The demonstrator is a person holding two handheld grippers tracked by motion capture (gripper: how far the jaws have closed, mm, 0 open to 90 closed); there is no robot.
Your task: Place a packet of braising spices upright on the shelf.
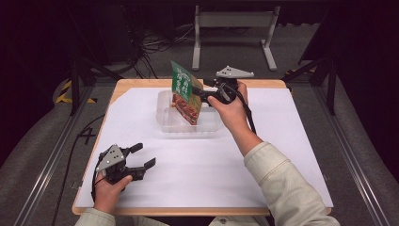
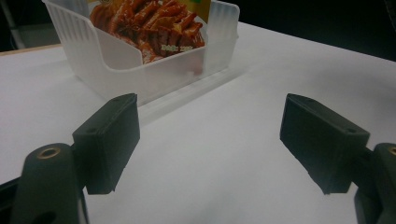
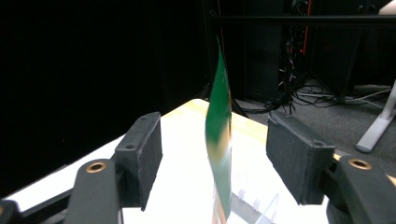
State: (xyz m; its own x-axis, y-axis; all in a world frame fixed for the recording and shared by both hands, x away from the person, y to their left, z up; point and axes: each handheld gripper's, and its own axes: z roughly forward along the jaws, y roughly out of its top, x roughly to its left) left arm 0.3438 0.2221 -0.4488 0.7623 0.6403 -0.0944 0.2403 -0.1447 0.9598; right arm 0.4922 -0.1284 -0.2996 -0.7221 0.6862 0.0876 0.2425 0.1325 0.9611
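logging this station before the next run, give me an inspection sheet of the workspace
surface: white sheet over a wooden table.
job's things: clear plastic bin; green and red food packet upright, its lower end in the bin.
clutter: nothing seen.
grippers: left gripper open, low over the sheet; right gripper open, jaws either side of the packet with gaps.
cables: a black cable trails from the right gripper; loose floor cables beyond the table.
surroundings: grey carpet, white stand frame, dark backdrop.
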